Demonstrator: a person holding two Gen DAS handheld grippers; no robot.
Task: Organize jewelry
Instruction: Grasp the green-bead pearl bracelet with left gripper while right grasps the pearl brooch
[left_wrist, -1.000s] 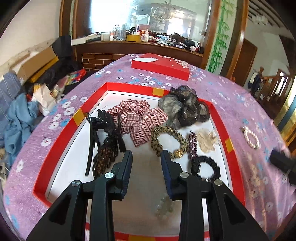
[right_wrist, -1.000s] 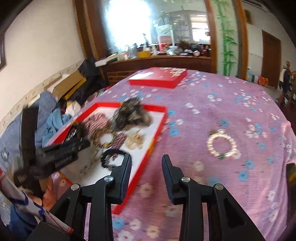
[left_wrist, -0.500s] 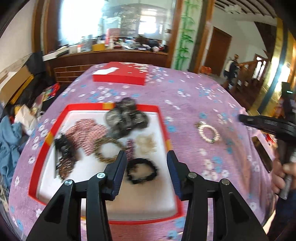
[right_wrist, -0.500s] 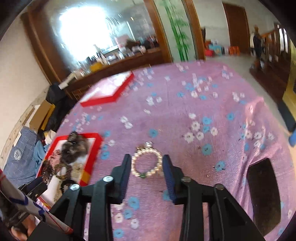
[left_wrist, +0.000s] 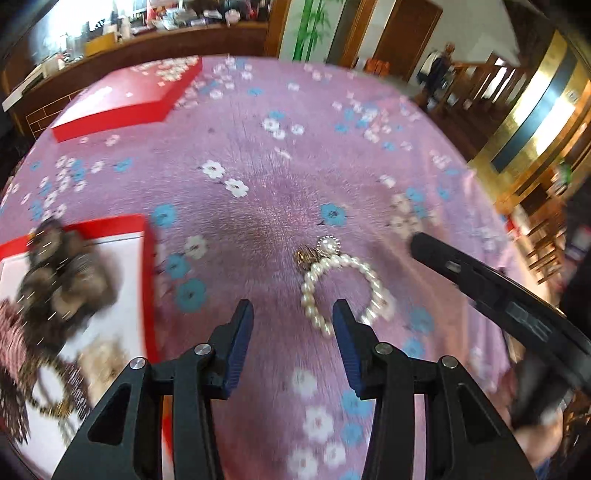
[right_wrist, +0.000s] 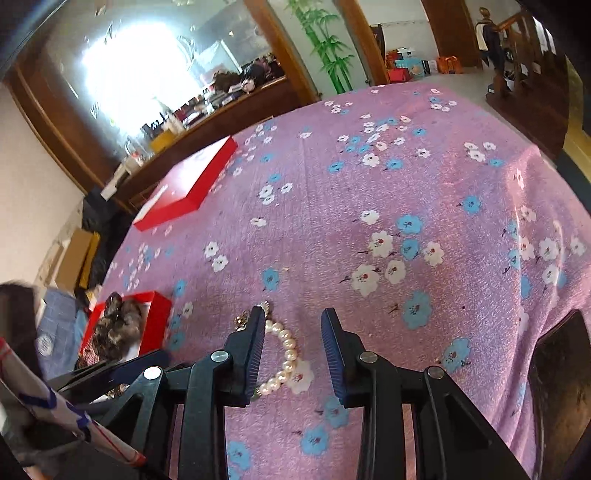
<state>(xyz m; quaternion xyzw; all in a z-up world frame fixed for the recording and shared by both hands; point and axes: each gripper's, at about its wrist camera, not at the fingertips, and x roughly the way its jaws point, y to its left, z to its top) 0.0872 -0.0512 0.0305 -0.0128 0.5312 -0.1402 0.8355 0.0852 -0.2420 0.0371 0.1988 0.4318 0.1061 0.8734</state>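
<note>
Both grippers hover near the pearl bracelet (right_wrist: 284, 354). Right gripper (right_wrist: 293, 349) jaws stand apart around one side; left gripper (left_wrist: 293, 334) jaws are closing, empty. They may collide.

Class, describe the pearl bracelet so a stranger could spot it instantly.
Start at the purple flowered cloth covering the table, then look beside the open red tray. The pearl bracelet lies alone on the cloth, the only white bead ring outside the tray.

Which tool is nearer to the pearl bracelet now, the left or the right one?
Right. The right tool is over the pearl bracelet, with part of the strand between its fingers. The left tool is closing just short of it, nothing between its fingers.
</note>
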